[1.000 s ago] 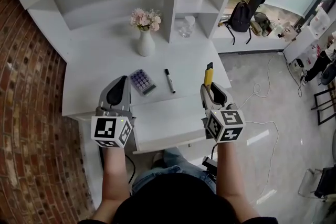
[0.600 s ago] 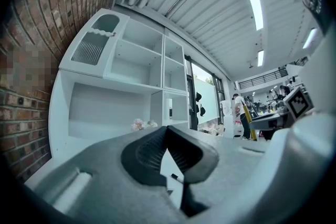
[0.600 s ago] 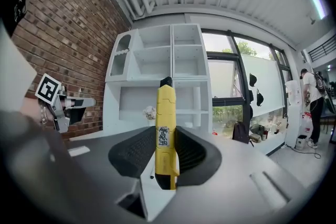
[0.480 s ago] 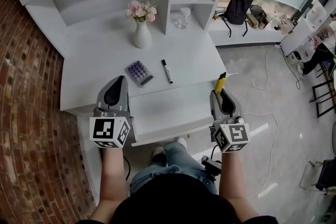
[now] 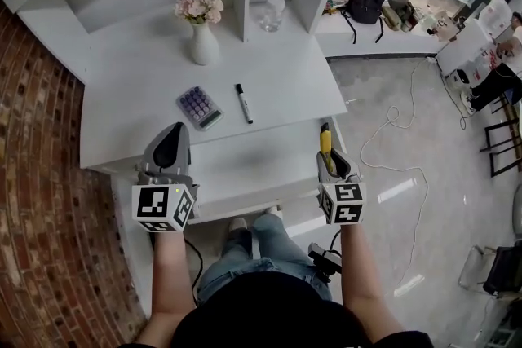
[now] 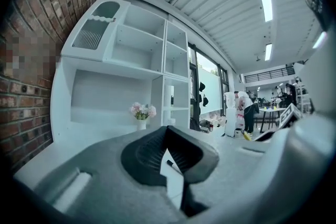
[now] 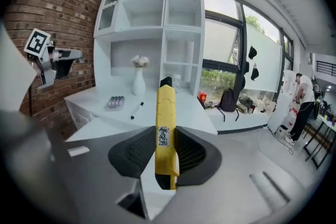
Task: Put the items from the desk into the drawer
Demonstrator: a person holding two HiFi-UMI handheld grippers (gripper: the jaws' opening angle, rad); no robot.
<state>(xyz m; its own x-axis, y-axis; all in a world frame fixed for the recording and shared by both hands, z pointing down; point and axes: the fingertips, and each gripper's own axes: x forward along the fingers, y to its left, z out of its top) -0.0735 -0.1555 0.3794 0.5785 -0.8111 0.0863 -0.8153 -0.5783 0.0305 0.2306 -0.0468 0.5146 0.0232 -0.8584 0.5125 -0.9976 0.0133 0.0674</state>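
Clamped a yellow box cutter (image 7: 166,128) between the pads of the right gripper (image 5: 327,155), with the grip falling on the rear half of the handle and the black tip pointing away toward the shelves. Held this cutter at the right end of the pulled-out drawer (image 5: 245,204), just near of the right front corner of the desk (image 5: 139,118), angled forward and down; could not tell whether the tip touched the drawer. Carried the left gripper (image 5: 173,130) at the left end of the same drawer, roughly level, jaws together at the tips and nothing between them. Showed two further items on the desk top, beyond the drawer and between the two grippers: a small calculator (image 5: 200,107) with purple keys to the left and a black marker (image 5: 243,103) just beside it to the right, the two apart and both lying flat. Showed, farther back on the desk, a white vase (image 5: 201,45) of pink flowers, upright near the shelf divider, and a clear glass (image 5: 272,15) in the compartment to its right. Bordered the desk with a brick wall (image 5: 41,200) on the left.
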